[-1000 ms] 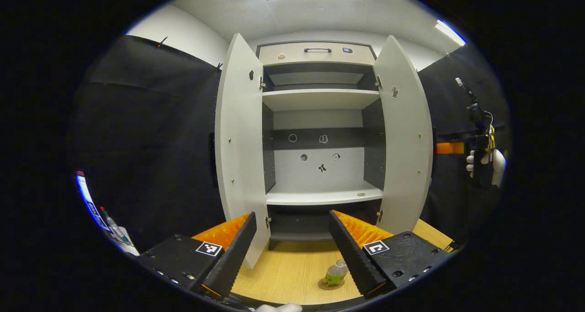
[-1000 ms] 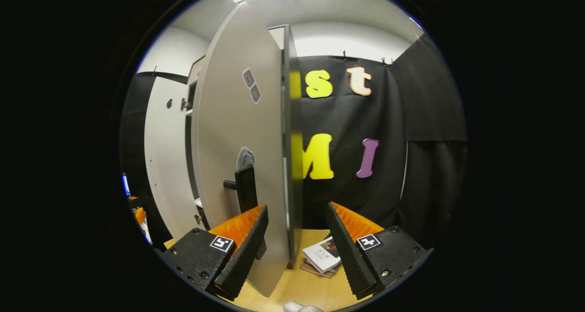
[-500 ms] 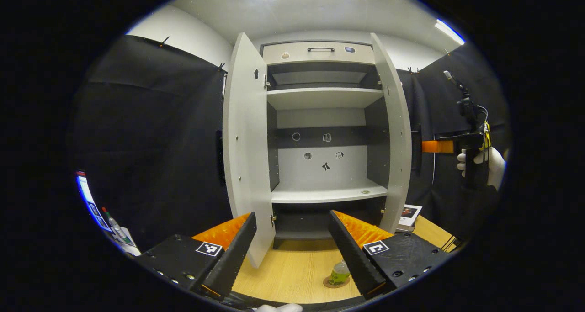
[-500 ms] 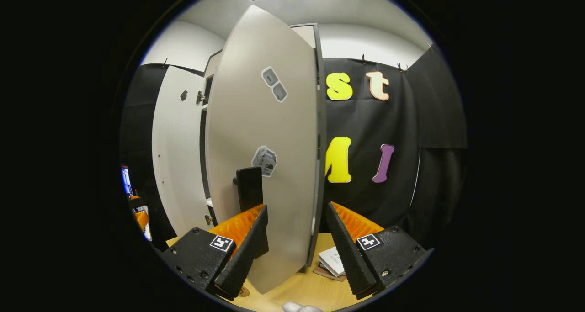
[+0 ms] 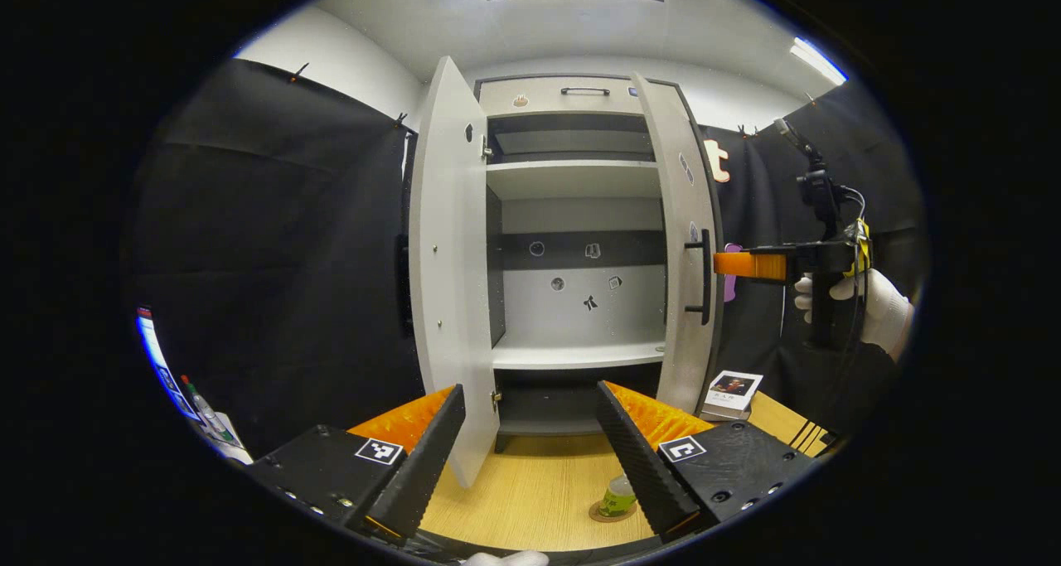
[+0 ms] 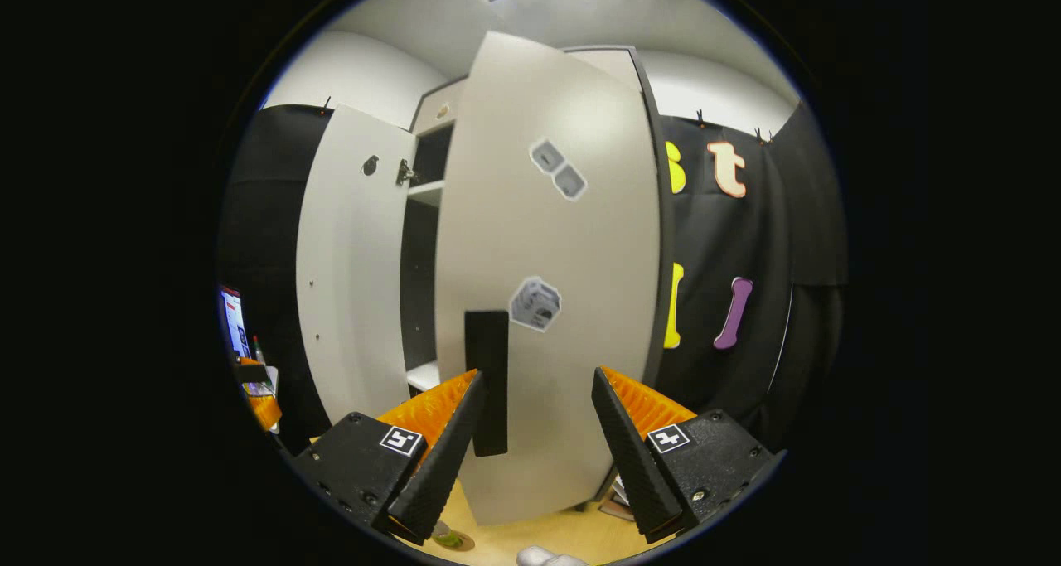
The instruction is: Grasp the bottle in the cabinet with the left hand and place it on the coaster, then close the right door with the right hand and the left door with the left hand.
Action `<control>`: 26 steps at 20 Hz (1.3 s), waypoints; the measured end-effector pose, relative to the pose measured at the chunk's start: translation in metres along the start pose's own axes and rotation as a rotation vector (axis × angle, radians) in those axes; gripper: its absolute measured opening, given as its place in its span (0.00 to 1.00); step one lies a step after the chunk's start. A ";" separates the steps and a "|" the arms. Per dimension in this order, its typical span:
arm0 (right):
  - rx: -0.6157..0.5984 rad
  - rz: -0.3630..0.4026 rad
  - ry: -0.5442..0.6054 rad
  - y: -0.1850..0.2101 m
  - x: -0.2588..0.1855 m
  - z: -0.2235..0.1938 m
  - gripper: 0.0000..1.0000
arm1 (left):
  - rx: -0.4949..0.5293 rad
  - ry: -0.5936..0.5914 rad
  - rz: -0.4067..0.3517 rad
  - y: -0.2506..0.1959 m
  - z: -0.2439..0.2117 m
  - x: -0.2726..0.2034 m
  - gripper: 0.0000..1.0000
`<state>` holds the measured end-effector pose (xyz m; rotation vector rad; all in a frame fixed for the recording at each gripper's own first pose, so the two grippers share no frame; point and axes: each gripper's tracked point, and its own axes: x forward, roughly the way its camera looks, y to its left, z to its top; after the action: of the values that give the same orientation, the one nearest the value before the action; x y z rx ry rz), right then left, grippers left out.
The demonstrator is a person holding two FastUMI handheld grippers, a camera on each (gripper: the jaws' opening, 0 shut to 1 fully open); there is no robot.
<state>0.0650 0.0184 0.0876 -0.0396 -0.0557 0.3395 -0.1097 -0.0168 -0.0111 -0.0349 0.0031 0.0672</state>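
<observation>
The tall grey wooden cabinet (image 5: 572, 218) stands with its shelves bare. Its right door (image 6: 555, 284) is partly swung in, and its left door (image 5: 448, 276) is wide open. The right gripper (image 6: 537, 437) is spread wide and holds nothing, with its tips near the door's black bar handle (image 6: 486, 384). To do this step well, it should push flat and slow until the door meets the frame. The left gripper (image 5: 530, 458) waits, wide too and holding nothing. The small clear bottle with green drink (image 5: 617, 495) sits on the round brown coaster (image 5: 598, 515) on the wooden table.
</observation>
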 end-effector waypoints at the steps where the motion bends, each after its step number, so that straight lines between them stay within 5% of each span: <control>1: -0.005 0.002 -0.012 0.004 -0.001 0.003 0.81 | -0.006 -0.001 -0.001 0.002 0.000 0.000 0.96; 14: 0.051 -0.087 0.093 -0.009 -0.048 -0.041 0.81 | 0.005 -0.002 0.017 0.058 0.004 0.031 0.96; 26: 0.120 -0.247 0.182 -0.022 -0.107 -0.090 0.81 | 0.004 -0.027 0.162 0.200 0.028 0.110 0.96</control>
<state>-0.0228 -0.0406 -0.0060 0.0548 0.1392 0.0911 -0.0131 0.1910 0.0091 -0.0292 -0.0210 0.2297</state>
